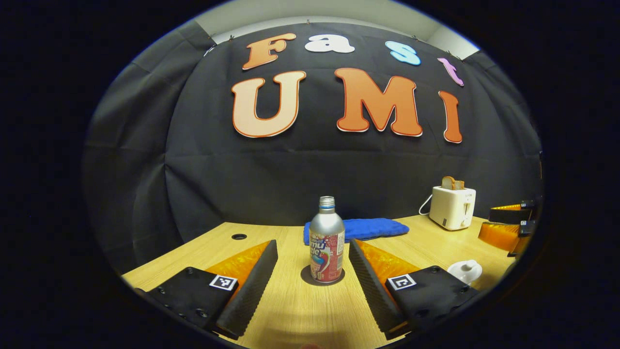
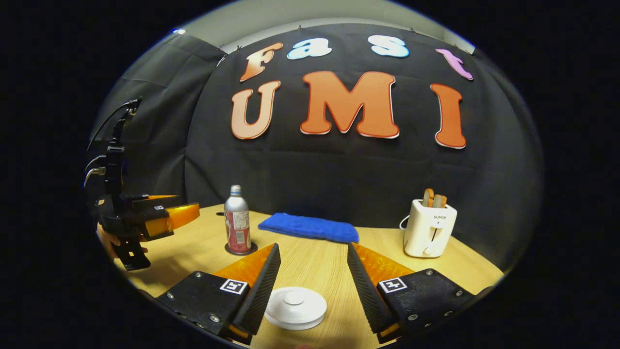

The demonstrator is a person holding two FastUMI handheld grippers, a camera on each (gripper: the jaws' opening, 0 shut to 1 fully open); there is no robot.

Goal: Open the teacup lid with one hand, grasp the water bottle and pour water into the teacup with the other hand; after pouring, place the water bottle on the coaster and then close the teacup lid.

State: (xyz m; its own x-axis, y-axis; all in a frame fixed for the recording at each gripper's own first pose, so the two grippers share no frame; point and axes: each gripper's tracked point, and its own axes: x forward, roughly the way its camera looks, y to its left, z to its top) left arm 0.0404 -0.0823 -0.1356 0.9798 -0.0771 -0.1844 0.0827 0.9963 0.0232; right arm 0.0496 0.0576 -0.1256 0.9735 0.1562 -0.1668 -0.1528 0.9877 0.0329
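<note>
A silver water bottle (image 1: 327, 242) with a red label stands upright on a dark round coaster (image 1: 306, 277), a short way ahead of my left gripper (image 1: 312, 241), which is open and empty. In the right gripper view the white teacup lid (image 2: 295, 306) with its knob lies low between the spread fingers of my right gripper (image 2: 313, 245), which is open and not touching it. That view also has the bottle (image 2: 237, 220) on the coaster (image 2: 227, 250) at the left, with the left gripper (image 2: 169, 215) beside it. The lid (image 1: 464, 270) and right gripper (image 1: 508, 225) show at the right of the left gripper view.
A folded blue cloth (image 1: 373, 228) lies at the back of the wooden table (image 1: 290, 310). A white toaster (image 1: 453, 207) with bread slices stands at the back right. A cable hole (image 1: 239, 236) sits at the back left.
</note>
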